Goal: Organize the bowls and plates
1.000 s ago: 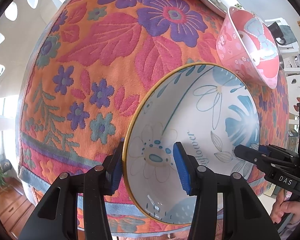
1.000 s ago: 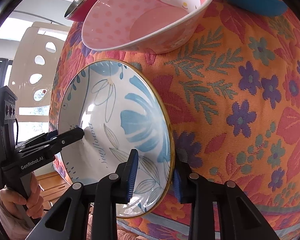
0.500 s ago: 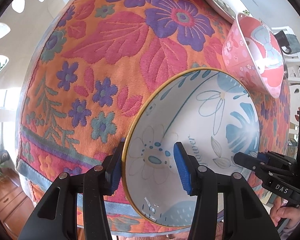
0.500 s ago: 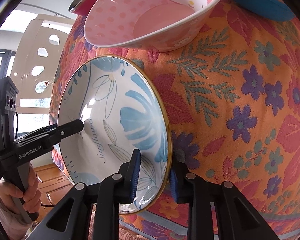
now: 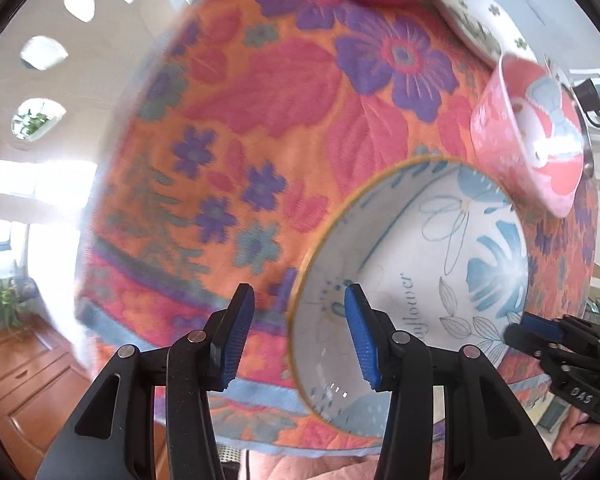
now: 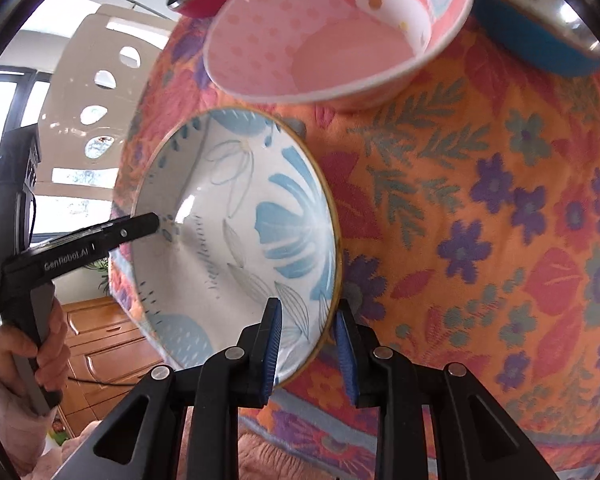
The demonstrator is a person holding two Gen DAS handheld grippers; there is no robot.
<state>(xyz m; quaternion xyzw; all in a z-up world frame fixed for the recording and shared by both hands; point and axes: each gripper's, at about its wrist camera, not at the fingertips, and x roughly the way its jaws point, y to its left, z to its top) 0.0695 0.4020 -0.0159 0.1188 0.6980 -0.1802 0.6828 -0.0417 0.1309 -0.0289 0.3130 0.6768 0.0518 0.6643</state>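
R gripper clamps glossy round floral bowl rim | woven tablecloth

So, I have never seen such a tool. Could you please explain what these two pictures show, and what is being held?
There is no robot here. A person holds a two-finger tool, a gripper, in each hand. A camera on each looks along its fingers. One picture comes from the left gripper, the other from the right gripper. On the flowered tablecloth are a blue flower bowl, a pink cartoon bowl, a plain blue bowl and, in the left view, a white plate. The right gripper appears to pinch the blue flower bowl's rim. The left gripper is open, with one finger on each side of the opposite rim.
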